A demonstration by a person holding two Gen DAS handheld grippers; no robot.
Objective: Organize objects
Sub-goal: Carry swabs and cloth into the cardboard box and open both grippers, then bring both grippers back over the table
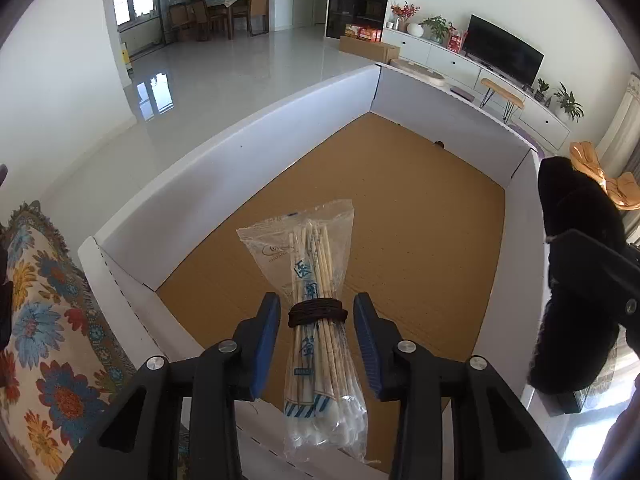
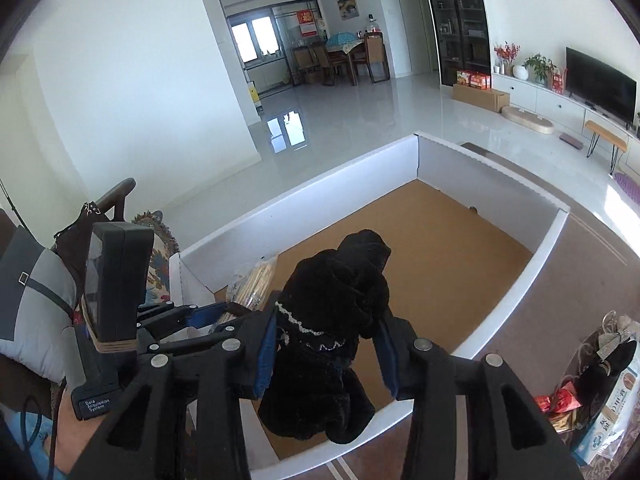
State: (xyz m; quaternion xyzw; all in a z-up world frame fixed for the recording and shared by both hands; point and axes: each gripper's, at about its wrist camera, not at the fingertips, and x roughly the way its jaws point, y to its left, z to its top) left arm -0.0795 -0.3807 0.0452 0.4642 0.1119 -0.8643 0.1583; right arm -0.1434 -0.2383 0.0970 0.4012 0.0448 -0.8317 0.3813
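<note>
A clear bag of cotton swabs (image 1: 320,320), bound with a dark band, lies between the blue pads of my left gripper (image 1: 317,320), over the near edge of a white cardboard box (image 1: 224,172) with a brown floor. The pads stand apart from the bag on both sides. The bag also shows in the right wrist view (image 2: 254,280). My right gripper (image 2: 326,344) is shut on a black fuzzy cloth (image 2: 340,320) and holds it above the box's near side (image 2: 516,300). The cloth and right gripper appear at the right in the left wrist view (image 1: 576,280).
A floral cushion (image 1: 44,320) lies left of the box. A round table with packets and a box (image 2: 600,392) stands at the right. An orange cloth (image 1: 600,176) lies beyond the box's right wall. The living room floor, TV unit and dining table are far behind.
</note>
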